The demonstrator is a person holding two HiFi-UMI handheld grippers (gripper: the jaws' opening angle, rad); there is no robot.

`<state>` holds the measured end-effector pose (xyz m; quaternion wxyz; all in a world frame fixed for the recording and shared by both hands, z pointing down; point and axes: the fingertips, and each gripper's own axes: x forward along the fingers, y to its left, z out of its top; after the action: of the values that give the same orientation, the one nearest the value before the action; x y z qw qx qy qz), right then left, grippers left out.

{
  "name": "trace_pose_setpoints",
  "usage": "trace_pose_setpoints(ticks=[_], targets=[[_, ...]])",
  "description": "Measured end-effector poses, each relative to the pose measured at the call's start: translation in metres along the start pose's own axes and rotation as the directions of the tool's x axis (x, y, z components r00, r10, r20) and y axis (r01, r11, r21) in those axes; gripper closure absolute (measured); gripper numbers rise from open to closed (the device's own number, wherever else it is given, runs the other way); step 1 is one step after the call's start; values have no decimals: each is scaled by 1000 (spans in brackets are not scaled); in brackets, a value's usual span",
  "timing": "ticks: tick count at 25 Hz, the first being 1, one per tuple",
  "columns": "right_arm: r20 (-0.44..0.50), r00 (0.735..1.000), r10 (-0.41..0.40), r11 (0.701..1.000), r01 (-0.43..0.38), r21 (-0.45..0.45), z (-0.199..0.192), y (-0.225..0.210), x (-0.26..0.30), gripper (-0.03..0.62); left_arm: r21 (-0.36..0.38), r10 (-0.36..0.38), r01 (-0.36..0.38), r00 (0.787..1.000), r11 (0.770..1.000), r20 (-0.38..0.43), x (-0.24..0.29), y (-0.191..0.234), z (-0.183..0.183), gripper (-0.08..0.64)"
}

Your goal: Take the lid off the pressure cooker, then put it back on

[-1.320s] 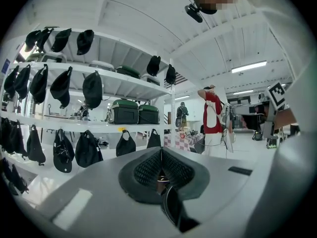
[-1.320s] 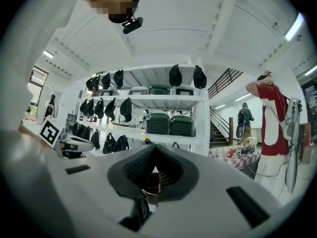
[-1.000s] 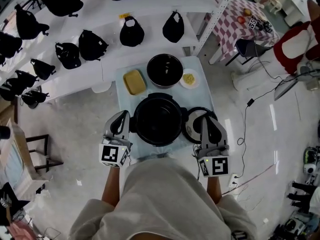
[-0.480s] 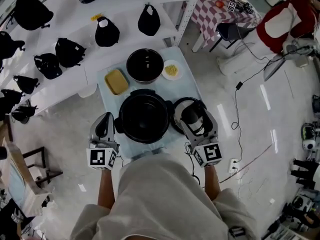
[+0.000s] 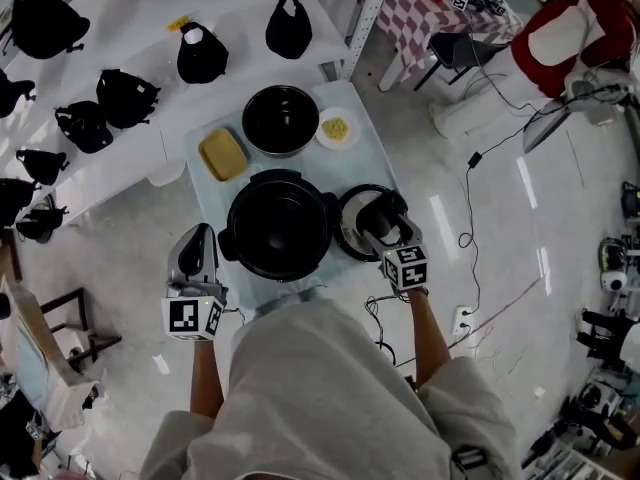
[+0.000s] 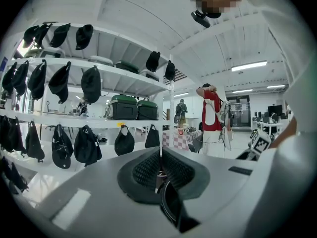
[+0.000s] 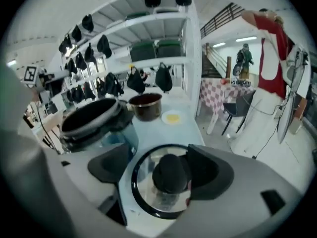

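Note:
The black pressure cooker (image 5: 278, 226) stands open in the middle of the small pale-blue table (image 5: 208, 190). Its glass lid (image 5: 352, 230), black-rimmed with a black knob (image 7: 170, 172), lies flat on the table to the cooker's right. My right gripper (image 5: 380, 218) tilts down over the lid; its jaws have just been opening and now stand wide, with the knob between the pads (image 7: 207, 168) and not squeezed. My left gripper (image 5: 195, 258) hovers beside the cooker's left side, shut on nothing. In the left gripper view the left gripper (image 6: 159, 175) points level at the shelves.
Behind the cooker sit a yellow dish (image 5: 222, 154), a dark bowl (image 5: 280, 120) and a small plate of yellow food (image 5: 336, 128). White shelves with black caps (image 5: 120, 98) run along the left. A checkered table (image 5: 425, 8) and floor cables (image 5: 470, 208) lie to the right.
My right gripper has dropped from above the table and tipped downward until it straddles the lid's knob. The left gripper has stayed beside the cooker.

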<state>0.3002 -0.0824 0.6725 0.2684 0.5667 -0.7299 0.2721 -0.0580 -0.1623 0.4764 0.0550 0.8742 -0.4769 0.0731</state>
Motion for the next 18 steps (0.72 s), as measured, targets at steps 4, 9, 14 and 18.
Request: trace_pose_setpoints(ticks=[4,9,14,18], targets=[[-242,970,33,999,-37,-12,-53,-19,45,247,16,14,-13,1000,1000,-15,-4,2,-1,551],[-421,906,36,997,-61,-46,-79,-32,73,247,19,50,-49,999,999,-21,-14,7,0,551],[-513,858,29,994,-81,-80,-90,-36,86,249,13,75,-75,997,997,-22,-20,6,0,551],[-543,839,15,994,-74,-86,-95,-37,92,262,23,86,-85,996,996,-27,-24,7,0,551]])
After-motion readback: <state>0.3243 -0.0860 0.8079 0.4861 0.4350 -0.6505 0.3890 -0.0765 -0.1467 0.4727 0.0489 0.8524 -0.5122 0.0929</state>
